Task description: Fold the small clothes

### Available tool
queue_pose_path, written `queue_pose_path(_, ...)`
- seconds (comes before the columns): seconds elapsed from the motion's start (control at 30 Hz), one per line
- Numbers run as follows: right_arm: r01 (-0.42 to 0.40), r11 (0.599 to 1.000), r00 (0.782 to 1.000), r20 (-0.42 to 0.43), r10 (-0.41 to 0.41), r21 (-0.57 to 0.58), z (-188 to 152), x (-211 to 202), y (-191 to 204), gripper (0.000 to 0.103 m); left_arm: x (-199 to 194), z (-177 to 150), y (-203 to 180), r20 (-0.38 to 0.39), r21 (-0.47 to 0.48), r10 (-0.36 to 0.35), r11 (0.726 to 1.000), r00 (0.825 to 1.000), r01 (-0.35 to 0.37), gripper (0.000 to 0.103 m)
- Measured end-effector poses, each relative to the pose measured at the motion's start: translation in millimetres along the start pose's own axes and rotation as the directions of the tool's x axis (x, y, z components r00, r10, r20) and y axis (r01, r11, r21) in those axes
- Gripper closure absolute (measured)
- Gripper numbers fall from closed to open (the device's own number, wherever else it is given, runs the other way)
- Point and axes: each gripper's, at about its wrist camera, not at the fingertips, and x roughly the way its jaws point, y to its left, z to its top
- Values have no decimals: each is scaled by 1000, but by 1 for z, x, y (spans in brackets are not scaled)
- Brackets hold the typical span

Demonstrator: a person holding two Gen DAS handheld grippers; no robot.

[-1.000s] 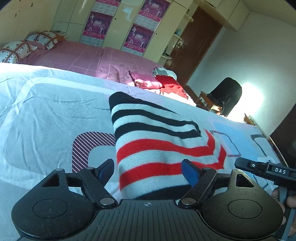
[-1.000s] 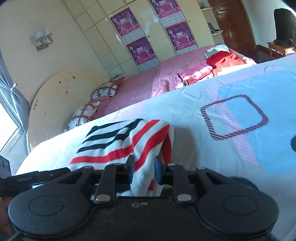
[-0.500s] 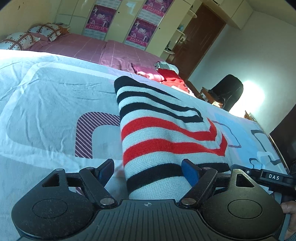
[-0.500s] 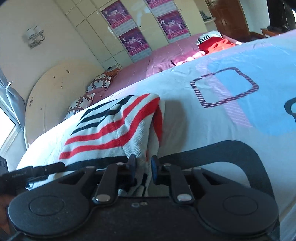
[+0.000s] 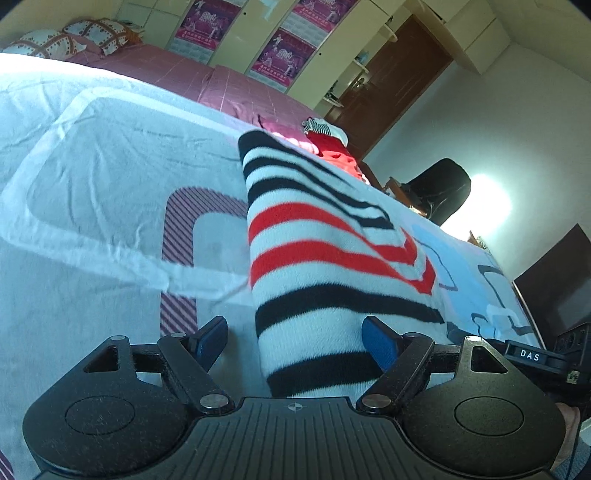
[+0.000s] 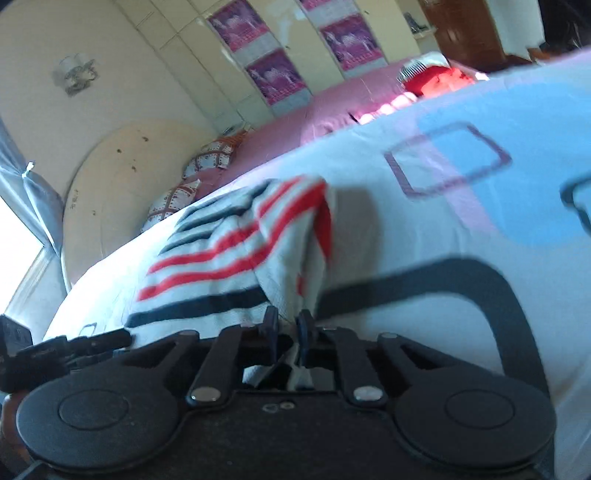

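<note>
Striped sweater [image 5: 325, 266], in white, black and red bands, lies on the pale patterned bed cover [image 5: 92, 192]. Left tool [image 5: 295, 341] stands wide apart around its near end, blue pads clear of the knit. Right tool [image 6: 287, 332] is closing, with the sweater's edge between its pads.

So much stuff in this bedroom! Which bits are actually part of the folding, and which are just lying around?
Part of the job:
- striped sweater
- left claw, jaws wide on either side of the sweater's near end
- right claw, closing on the sweater's edge
- patterned bedspread under it

Just lying about:
- red clothes pile
- pillows
- wardrobe posters
- black chair
</note>
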Motion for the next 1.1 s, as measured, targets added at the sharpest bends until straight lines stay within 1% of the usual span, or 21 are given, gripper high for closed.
queue_pose_path(0.07,-25,997,1000,10,25,76,-1,-3,-11,91,-2,-3,3,2,-21,-5,1000,1000,5,24)
queue_pose_path(0.17,-76,993,996,53,72,89,-2,-20,-7,91,-9,-8,2,5,-11,-1,1000,1000,1,24)
queue_pose_path(0.23,-94,991,995,35,91,90,-6,-25,-3,76,-12,-13,2,-1,-9,-5,1000,1000,5,24)
queue_pose_path(0.27,-92,991,996,15,91,93,-9,-25,-2,77,-14,-16,3,-5,-8,-3,1000,1000,3,24)
queue_pose_path(0.3,-91,992,996,2,91,91,-13,-24,-1,85,-14,-18,3,-8,-7,-4,1000,1000,4,24)
queue_pose_path(0.33,-91,992,996,-1,91,82,-18,-22,0,96,-15,-20,3,-7,-5,-8,1000,1000,8,24)
queue_pose_path(0.37,-75,994,997,-7,76,79,-21,-19,-1,96,-16,-21,4,-6,-6,-12,1000,1000,12,24)
queue_pose_path(0.4,-92,988,996,-5,93,127,-27,-18,-6,97,-16,-22,4,-7,-10,-19,1000,1000,19,24)
queue_pose_path(0.43,-145,967,989,17,145,208,-31,-18,-16,97,-18,-23,5,-8,-14,-30,999,1000,30,24)
queue_pose_path(0.47,-176,949,984,38,172,260,-35,-17,-25,98,-18,-23,6,-12,-16,-39,999,999,39,24)
queue_pose_path(0.53,-186,939,982,53,179,288,-43,-11,-40,102,-18,-24,7,-20,-9,-44,999,999,44,24)
queue_pose_path(0.6,-209,926,978,68,197,315,-46,-10,-46,102,-19,-24,7,-24,-8,-45,999,999,44,24)
queue_pose_path(0.67,-195,937,981,63,184,289,-43,-12,-38,96,-20,-22,7,-29,-9,-47,999,998,47,24)
queue_pose_path(0.7,-203,935,979,67,192,289,-40,-14,-36,83,-20,-21,8,-32,-12,-56,998,998,56,24)
queue_pose_path(0.73,-206,934,978,79,191,292,-36,-17,-36,64,-19,-20,8,-35,-19,-68,998,997,67,24)
queue_pose_path(0.77,-197,937,980,95,176,290,-33,-20,-36,54,-18,-19,9,-38,-27,-84,996,996,83,24)
queue_pose_path(0.8,-185,940,981,114,159,287,-30,-22,-38,36,-17,-17,9,-40,-39,-103,994,994,102,24)
queue_pose_path(0.83,-180,941,980,131,148,287,-26,-24,-41,30,-15,-16,11,-43,-56,-126,991,991,124,24)
queue_pose_path(0.93,-193,928,980,115,164,319,-15,-15,-52,26,-4,-11,16,-60,-124,-197,974,978,189,24)
queue_pose_path(1.0,-213,922,977,89,194,325,-8,-6,-58,25,4,-8,21,-67,-168,-220,964,973,207,24)
queue_pose_path(1.1,-194,934,981,36,192,299,-4,8,-60,27,13,-4,25,-74,-194,-244,955,967,226,24)
